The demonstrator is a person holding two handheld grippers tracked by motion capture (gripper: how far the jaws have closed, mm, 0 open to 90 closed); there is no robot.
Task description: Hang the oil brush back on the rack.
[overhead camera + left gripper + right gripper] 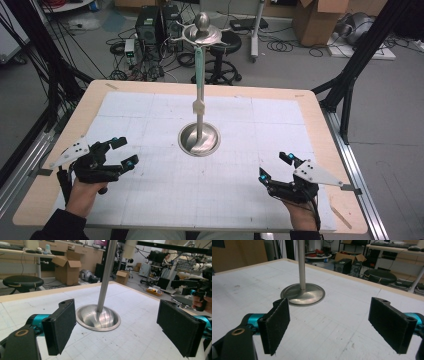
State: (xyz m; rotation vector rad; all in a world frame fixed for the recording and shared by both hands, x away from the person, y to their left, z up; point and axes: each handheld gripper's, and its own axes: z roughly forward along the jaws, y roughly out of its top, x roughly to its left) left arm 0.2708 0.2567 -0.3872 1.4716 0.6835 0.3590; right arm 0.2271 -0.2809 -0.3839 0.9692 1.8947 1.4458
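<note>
Both tongs, left tongs (124,152) and right tongs (276,166), gape wide, empty; one metal stand (199,140) between.

Left gripper (124,152) low at the near-left — jaws spread wide, nothing between them, pointing right and slightly away. Left hand (86,192) grips it from below, dark sleeve at the bottom edge. Right gripper (275,166) at the near-right, jaws equally wide apart and empty, pointing left and away. Right hand (302,212) behind it — cable trailing along the wrist.
</note>
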